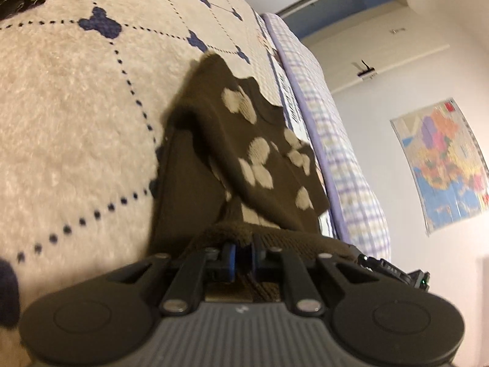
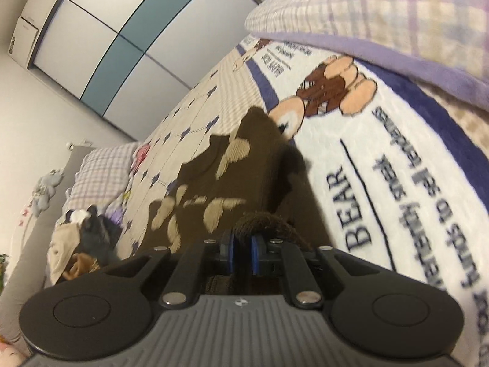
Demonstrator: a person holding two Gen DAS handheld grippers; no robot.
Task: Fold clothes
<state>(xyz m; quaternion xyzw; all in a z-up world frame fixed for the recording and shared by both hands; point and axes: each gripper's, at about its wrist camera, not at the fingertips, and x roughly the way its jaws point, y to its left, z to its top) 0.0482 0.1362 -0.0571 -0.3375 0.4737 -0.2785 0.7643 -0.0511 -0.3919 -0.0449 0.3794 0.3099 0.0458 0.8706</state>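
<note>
- Sweater [image 1: 244,140]: we see a dark brown knit with cream blotches, lying on the bed [image 1: 76,116] over a fleecy cream blanket with navy dotted diamonds; its near edge is lifted off the blanket, and the far part still rests on it, close to the checked lilac quilt [image 1: 336,140].
- Left tongs [image 1: 241,258]: we find them clenched on a ribbed brown edge of the sweater, the blue pads pressed into the knit.
- Right tongs [image 2: 241,252]: we find them likewise clenched on a bunched brown fold of the same garment, beside the bear-print band of the blanket [image 2: 336,140].
- Handling: we judge the knit soft, thick and limp, light enough to lift by two points, yet prone to sag and stretch between them. It looks neither slippery nor fragile, though loose loops could snag on the pads.
- Where to hold: we consider the ribbed hem or the corners the best hold, since the denser rib gives the pads purchase and keeps the edge straight for a fold.
- Surroundings: we note a heap of other clothes [image 2: 82,244] at the far end of the bed in the right wrist view.
</note>
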